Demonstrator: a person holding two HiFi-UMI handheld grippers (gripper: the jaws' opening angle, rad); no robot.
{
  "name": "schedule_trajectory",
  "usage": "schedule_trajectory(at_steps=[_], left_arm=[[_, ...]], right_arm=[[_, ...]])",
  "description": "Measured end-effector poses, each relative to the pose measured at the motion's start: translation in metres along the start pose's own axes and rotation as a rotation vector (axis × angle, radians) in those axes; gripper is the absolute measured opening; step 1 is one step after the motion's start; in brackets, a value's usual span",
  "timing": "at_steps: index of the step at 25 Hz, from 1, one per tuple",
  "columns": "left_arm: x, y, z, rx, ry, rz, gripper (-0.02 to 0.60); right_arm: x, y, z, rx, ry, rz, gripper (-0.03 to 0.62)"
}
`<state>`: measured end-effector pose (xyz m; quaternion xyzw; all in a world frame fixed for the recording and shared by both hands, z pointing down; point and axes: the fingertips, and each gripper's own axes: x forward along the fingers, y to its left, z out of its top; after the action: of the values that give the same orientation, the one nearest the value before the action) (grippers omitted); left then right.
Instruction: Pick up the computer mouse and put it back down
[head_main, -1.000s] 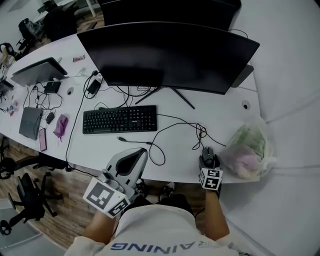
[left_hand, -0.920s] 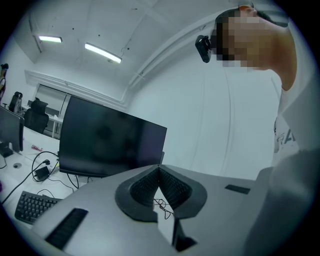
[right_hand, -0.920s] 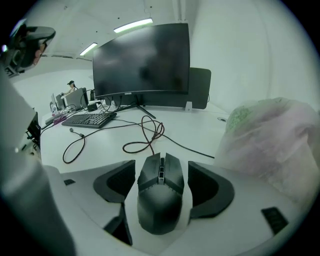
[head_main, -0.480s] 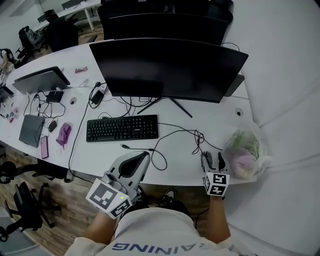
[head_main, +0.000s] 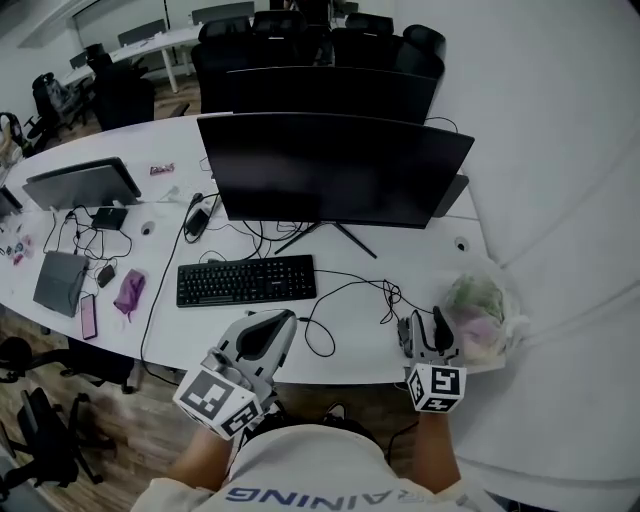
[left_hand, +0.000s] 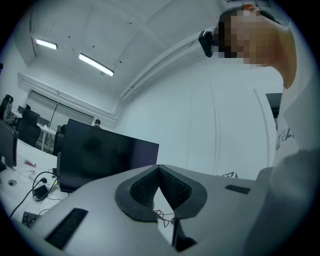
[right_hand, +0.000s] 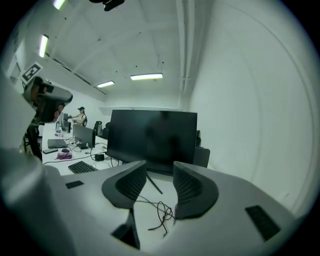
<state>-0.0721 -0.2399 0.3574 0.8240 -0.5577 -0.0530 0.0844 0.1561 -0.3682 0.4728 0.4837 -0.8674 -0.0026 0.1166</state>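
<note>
I cannot make out the computer mouse in any view; its tangled black cable (head_main: 392, 296) lies on the white desk (head_main: 360, 330) and shows again as the cable (right_hand: 161, 214) below my right jaws. My right gripper (head_main: 423, 320) hovers above the desk's front right edge, pointing at the monitor. Its jaws have just been closing and stand partly apart, and the right gripper (right_hand: 160, 169) has nothing between its pads. My left gripper (head_main: 283, 320) hangs at the desk's front edge, below the keyboard. The left gripper (left_hand: 159, 169) is shut, tips touching, and empty.
A wide black monitor (head_main: 335, 165) stands at the back of the desk, a black keyboard (head_main: 246, 280) in front of it. A clear plastic bag (head_main: 482, 310) lies right of my right gripper. Further left are a laptop (head_main: 80, 182), a phone (head_main: 88, 316) and more cables.
My right gripper has lifted up off the mouse it stood over, and its jaws have narrowed. The left gripper has risen a little. The head view has tilted up.
</note>
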Motion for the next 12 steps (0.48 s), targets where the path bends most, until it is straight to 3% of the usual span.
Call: schedule_trajectory(at_steps=[5, 12], left_arm=[[-0.009, 0.006, 0.010, 0.004, -0.043, -0.010, 0.005], [-0.015, 0.008, 0.025, 0.027, -0.079, -0.046, 0.005]], right_arm=[[-0.018, 0.015, 0.056, 0.027, -0.126, 0.003, 0.075], [-0.052, 0.051, 0.118, -0.072, -0.240, 0.036, 0.034]])
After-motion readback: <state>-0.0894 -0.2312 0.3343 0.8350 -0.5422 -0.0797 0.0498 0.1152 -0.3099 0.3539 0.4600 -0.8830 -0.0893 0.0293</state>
